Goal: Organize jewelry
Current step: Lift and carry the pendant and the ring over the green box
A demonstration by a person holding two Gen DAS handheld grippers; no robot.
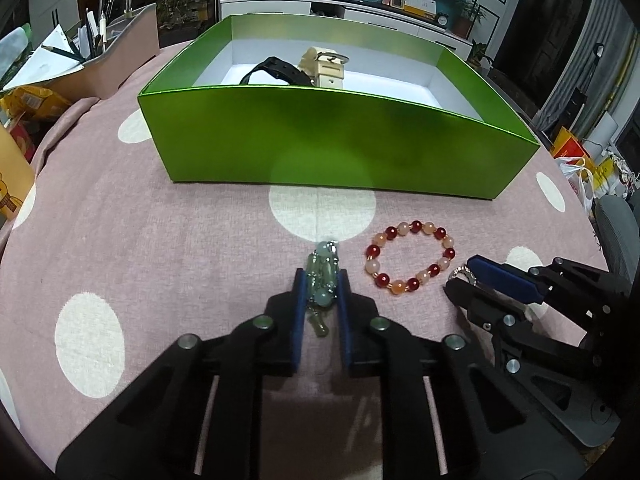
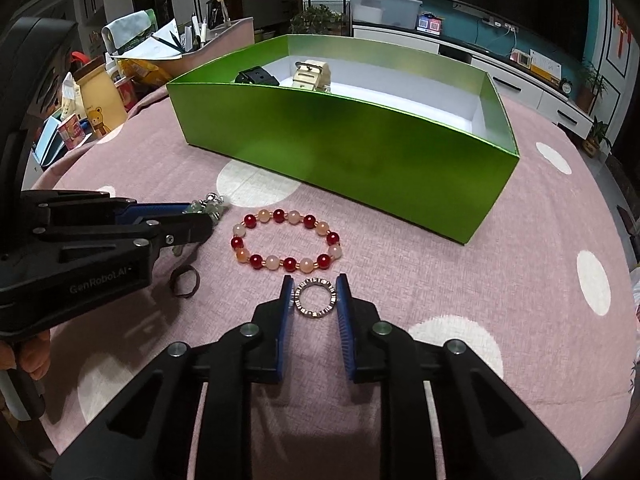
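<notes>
My left gripper (image 1: 322, 280) is shut on a pale green bead bracelet (image 1: 321, 280), low over the pink dotted tablecloth; it also shows in the right wrist view (image 2: 202, 216). My right gripper (image 2: 314, 292) is shut on a silver ring bracelet (image 2: 314, 297) that touches both pads; it shows in the left wrist view (image 1: 464, 276) too. A red and peach bead bracelet (image 1: 410, 258) (image 2: 286, 240) lies flat between the grippers and the green box (image 1: 320, 144) (image 2: 352, 160). The box holds a black watch (image 1: 276, 70) and a cream watch (image 1: 326, 66).
A small dark hair band (image 2: 184, 280) lies on the cloth under the left gripper. A pink organizer with pens and papers (image 1: 100, 56) and snack packs (image 2: 96, 108) crowd the table's far left. The table edge (image 2: 624, 240) curves at the right.
</notes>
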